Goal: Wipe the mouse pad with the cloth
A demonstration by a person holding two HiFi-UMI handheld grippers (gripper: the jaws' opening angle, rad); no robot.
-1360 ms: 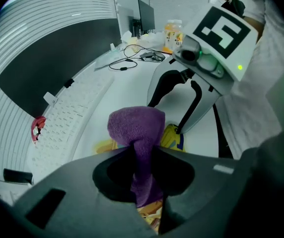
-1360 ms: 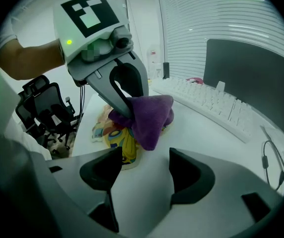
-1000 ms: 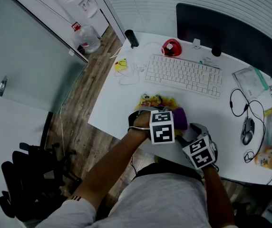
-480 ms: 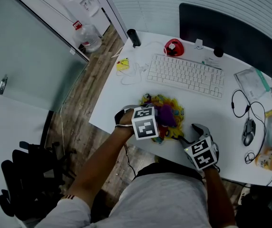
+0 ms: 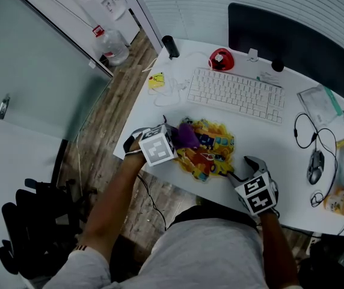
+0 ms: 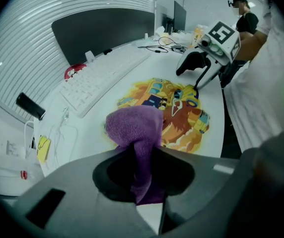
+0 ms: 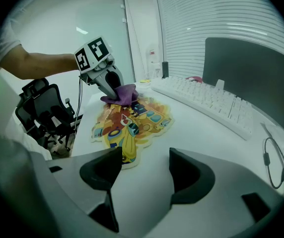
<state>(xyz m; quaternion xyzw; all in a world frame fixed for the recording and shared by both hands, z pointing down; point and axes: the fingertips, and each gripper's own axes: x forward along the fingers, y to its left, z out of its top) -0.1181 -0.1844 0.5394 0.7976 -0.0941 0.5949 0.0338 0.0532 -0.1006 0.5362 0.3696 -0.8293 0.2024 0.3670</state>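
1. The white table carries everything. A dark monitor stands at its far side and a white keyboard lies in front of it, so the near strip is free to work on.
2. The mouse pad, printed in yellow and orange cartoon colours, lies flat between the keyboard and the near table edge. It sits close to me, which I judge puts it within reach of both tools.
3. My left tongs are clamped on the cloth. They are at the pad's left end, angled down so that the bunched cloth meets the surface rather than the jaws.
4. My right tongs have their jaws spread with nothing between them. They sit at the pad's near right corner, well apart from the left pair. From the left gripper view a jaw tip seems to rest on the pad's edge, and I read that as pinning the pad against sliding, though I cannot confirm contact.
5. The purple cloth is pinched by a fold, with a rounded wad bulging out ahead of the jaws onto the pad's left edge. That wad gives a soft face for wiping.
6. The mouse lies off to the right with its cable, clear of the pad.
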